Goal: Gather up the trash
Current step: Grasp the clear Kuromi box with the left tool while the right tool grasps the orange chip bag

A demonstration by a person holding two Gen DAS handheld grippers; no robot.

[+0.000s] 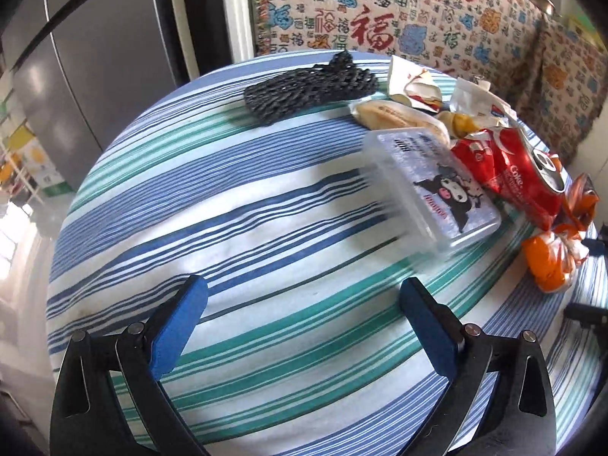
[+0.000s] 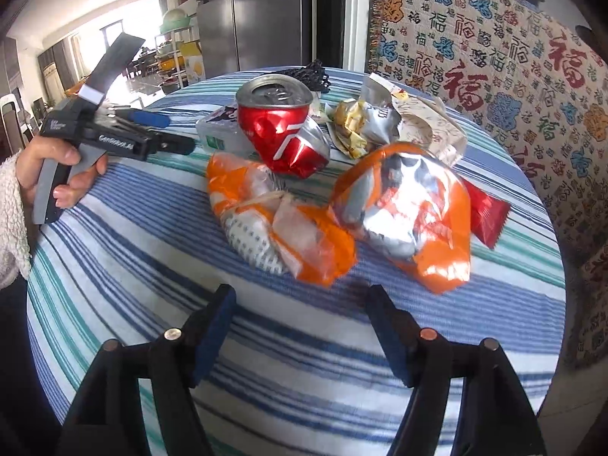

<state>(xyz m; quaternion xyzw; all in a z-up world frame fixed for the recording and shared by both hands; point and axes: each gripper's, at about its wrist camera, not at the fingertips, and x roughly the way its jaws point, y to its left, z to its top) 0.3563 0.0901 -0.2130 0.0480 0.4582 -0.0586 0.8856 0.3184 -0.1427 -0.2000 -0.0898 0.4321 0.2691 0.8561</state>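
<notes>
left gripper (image 1: 304,300) spread wide, empty | right gripper (image 2: 302,309) spread, empty, just short of orange wrapper (image 2: 281,220) on striped table (image 2: 152,228) | wrapper looks light, crinkly, slippery; pinch the bunched middle | dented can (image 2: 283,131) behind

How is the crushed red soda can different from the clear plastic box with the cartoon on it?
The red can is metal, dented and crumpled; the clear plastic box keeps its flat rectangular shape. The can stands roughly upright with its opened top showing, while the box lies flat with its cartoon-printed face up. The can is opaque red, the box see-through. Both sit next to each other on the striped tablecloth, held by neither gripper.
</notes>
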